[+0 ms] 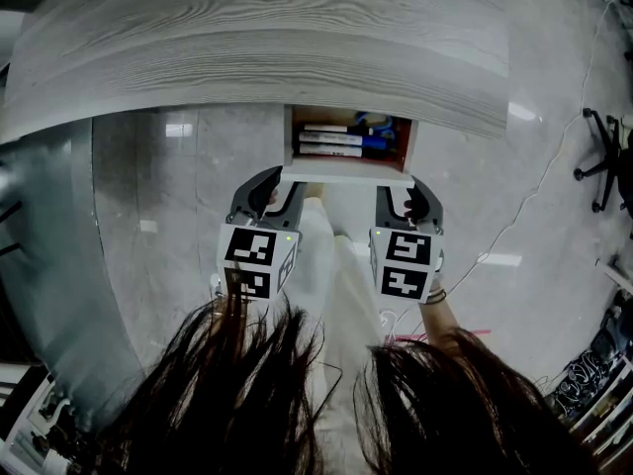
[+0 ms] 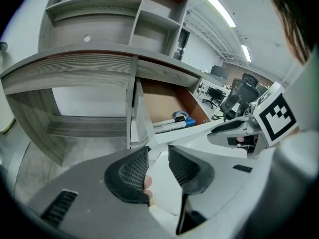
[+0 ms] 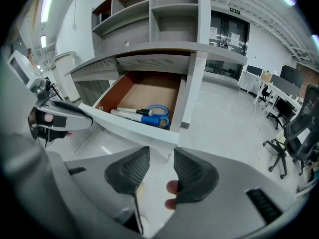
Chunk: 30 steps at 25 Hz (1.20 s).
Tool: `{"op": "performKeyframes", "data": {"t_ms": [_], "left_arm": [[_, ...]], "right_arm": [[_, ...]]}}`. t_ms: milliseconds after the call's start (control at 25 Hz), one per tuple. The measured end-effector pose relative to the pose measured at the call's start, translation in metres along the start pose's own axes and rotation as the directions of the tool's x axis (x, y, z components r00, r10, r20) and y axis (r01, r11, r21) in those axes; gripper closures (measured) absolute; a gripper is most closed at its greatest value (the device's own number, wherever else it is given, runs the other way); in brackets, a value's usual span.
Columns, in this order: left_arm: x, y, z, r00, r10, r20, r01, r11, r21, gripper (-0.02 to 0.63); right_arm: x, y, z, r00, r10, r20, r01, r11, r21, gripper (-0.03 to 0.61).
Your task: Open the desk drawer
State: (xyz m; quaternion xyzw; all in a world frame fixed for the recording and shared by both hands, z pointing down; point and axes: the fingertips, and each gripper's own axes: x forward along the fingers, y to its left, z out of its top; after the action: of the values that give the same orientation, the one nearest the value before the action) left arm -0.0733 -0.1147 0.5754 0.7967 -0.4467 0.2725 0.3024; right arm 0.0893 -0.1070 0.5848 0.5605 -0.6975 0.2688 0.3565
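The desk drawer (image 1: 346, 173) stands pulled out from under the grey wood desk (image 1: 257, 38). Inside it lie markers (image 1: 331, 144) and blue-handled scissors (image 1: 376, 127). My left gripper (image 1: 267, 188) is at the left end of the white drawer front and my right gripper (image 1: 408, 198) at its right end. In the left gripper view the drawer front (image 2: 199, 131) ends just above the parted jaws of the left gripper (image 2: 158, 166). In the right gripper view the front's corner (image 3: 169, 138) sits just beyond the right gripper (image 3: 162, 166), also open. The scissors (image 3: 157, 114) show in the drawer.
Open shelves (image 2: 114, 19) rise above the desk. An office chair (image 1: 603, 156) and a white cable (image 1: 534, 206) are on the glossy floor to the right. The person's hair fills the bottom of the head view. More chairs (image 3: 294, 133) stand at the right.
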Motion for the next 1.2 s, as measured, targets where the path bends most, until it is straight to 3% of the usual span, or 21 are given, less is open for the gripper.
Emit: {"op": "performKeyframes", "data": {"t_ms": [160, 1200], "left_arm": [[0.004, 0.001, -0.018, 1.000, -0.006, -0.025, 0.005, 1.000, -0.027, 0.495], [0.011, 0.002, -0.021, 0.999, -0.024, -0.048, 0.023, 1.000, -0.003, 0.495]], "right_arm": [[0.002, 0.001, -0.003, 1.000, -0.001, -0.008, 0.001, 1.000, 0.003, 0.417], [0.009, -0.001, -0.011, 1.000, -0.014, -0.027, 0.015, 0.999, 0.036, 0.417]]}}
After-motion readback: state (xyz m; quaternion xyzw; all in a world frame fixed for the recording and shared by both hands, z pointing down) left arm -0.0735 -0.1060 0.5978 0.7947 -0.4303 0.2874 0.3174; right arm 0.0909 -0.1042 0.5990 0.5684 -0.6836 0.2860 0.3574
